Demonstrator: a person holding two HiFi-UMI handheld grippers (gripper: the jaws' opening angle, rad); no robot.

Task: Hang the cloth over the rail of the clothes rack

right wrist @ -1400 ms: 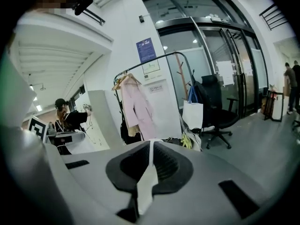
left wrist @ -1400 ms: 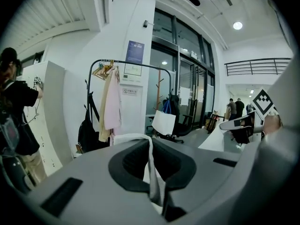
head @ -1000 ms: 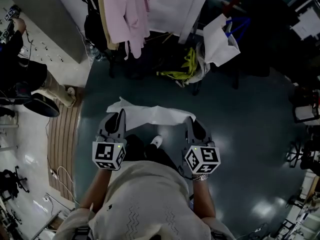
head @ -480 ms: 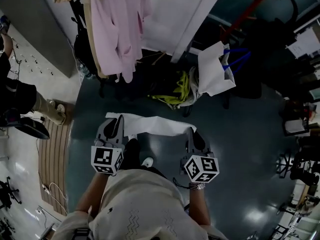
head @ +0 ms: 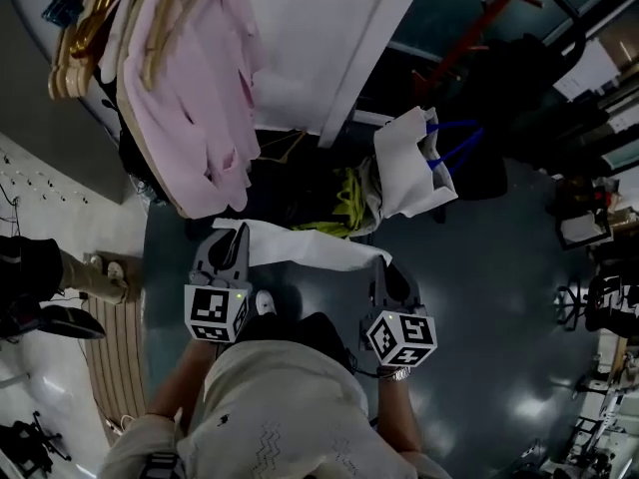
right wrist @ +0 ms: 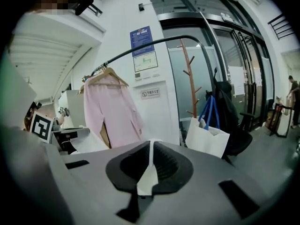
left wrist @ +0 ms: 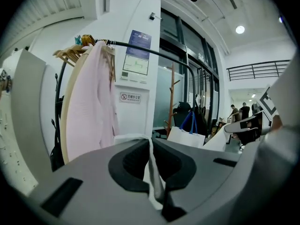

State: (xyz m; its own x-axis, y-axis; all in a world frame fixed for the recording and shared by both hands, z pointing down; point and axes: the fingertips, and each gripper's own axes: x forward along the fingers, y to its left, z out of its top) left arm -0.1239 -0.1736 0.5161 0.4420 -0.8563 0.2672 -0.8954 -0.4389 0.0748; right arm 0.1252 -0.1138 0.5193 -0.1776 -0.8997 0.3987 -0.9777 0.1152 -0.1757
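Observation:
A white cloth point(head: 300, 245) hangs stretched between my two grippers, in front of the person's body. My left gripper point(head: 238, 238) is shut on its left corner, and my right gripper point(head: 380, 263) is shut on its right corner. In the left gripper view a fold of cloth point(left wrist: 153, 168) is pinched between the shut jaws of the left gripper point(left wrist: 151, 142). The right gripper view shows the right gripper point(right wrist: 150, 145) pinching the cloth point(right wrist: 148, 173) in the same way. The rack's black curved rail point(left wrist: 154, 53) point(right wrist: 154, 43) runs ahead and above both grippers. A pink garment point(head: 190, 98) hangs from its left part.
Wooden hangers point(head: 80, 38) crowd the rail's left end. A white tote bag with blue handles point(head: 414, 163) point(right wrist: 206, 137) stands at the right of the rack, beside a wooden coat stand point(right wrist: 191, 78). Yellow-green stuff point(head: 349, 203) lies under the rack. A white pillar point(head: 319, 58) rises behind it.
Both grippers have carried the cloth forward toward the rack. The pink garment and hangers now fill more of the head view. Both stay shut on the cloth.

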